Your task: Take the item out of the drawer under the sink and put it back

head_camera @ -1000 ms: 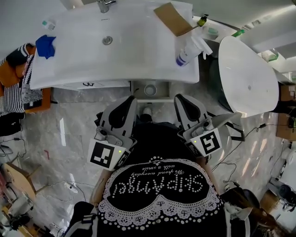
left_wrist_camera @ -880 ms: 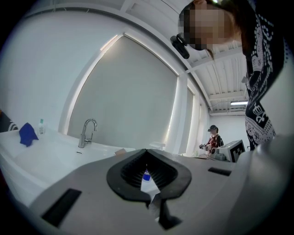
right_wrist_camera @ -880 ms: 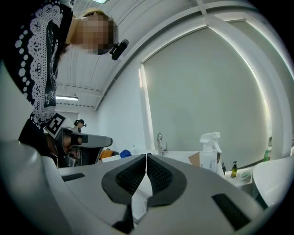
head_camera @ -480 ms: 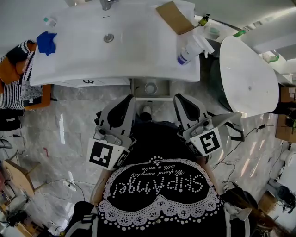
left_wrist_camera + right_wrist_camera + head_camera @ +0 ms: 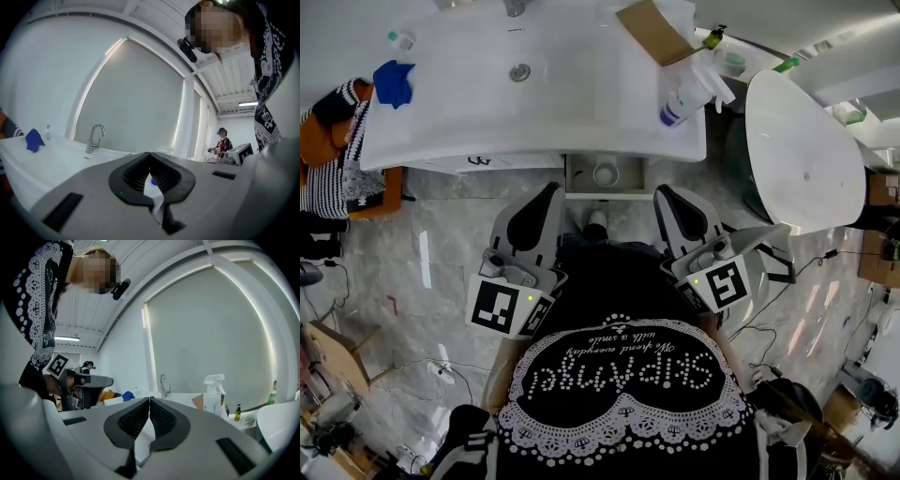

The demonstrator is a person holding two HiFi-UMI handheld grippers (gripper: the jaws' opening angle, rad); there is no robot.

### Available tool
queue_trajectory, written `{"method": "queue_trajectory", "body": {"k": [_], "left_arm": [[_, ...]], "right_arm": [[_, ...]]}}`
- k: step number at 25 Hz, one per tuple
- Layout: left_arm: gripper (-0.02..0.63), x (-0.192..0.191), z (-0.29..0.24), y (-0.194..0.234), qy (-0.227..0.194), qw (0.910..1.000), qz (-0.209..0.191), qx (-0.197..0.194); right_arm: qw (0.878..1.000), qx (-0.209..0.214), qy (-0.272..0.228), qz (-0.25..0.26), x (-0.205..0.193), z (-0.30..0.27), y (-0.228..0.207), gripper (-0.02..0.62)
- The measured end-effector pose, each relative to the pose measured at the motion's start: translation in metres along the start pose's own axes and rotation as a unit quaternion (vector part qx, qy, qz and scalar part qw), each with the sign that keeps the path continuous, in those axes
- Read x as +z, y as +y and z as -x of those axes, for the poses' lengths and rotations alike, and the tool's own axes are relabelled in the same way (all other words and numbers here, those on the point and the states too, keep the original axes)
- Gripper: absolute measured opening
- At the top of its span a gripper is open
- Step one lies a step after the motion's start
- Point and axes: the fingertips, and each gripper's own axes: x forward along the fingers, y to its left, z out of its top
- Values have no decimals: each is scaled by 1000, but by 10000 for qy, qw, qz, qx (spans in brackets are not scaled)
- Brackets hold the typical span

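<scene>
Under the white sink (image 5: 534, 103) the drawer (image 5: 581, 176) stands a little way out, and a round white item (image 5: 606, 174) lies in it. My left gripper (image 5: 551, 189) hovers just in front of the drawer, to its left; its jaws meet at the tips with nothing between them (image 5: 149, 154). My right gripper (image 5: 664, 193) is level with it on the drawer's right, shut and empty (image 5: 149, 399). Neither gripper touches the drawer or the item. The person's dark top hides the floor below the grippers.
On the sink top lie a blue cloth (image 5: 394, 82), a spray bottle (image 5: 686, 96) and a brown cardboard piece (image 5: 652, 33); the tap (image 5: 514, 7) is at the back. A white oval fixture (image 5: 802, 155) stands at the right. A striped cloth (image 5: 333, 178) lies at the left, and cables trail on the marble floor.
The left gripper has drifted slightly left and nearer to me in the head view. The right gripper has kept still. Both jaws stayed shut.
</scene>
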Motion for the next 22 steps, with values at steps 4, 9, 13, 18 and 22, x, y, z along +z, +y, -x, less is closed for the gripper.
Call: {"method": "queue_trajectory", "body": {"k": [4, 9, 13, 18, 22], "left_arm": [[5, 10, 8, 15, -115, 9999, -101, 69], [5, 24, 22, 26, -356, 9991, -222, -7], [5, 31, 29, 40, -438, 9985, -296, 152], [5, 34, 35, 49, -340, 9983, -413, 252], [5, 34, 39, 49, -277, 9987, -384, 204]], "right_arm": [[10000, -75, 28, 17, -2, 0, -6, 18], [9998, -107, -102, -168, 1, -1, -9, 18], [9998, -9, -43, -210, -1, -2, -5, 18], [9998, 11, 194, 49, -11, -2, -7, 18], [9999, 51, 86, -84, -7, -5, -5, 18]]}}
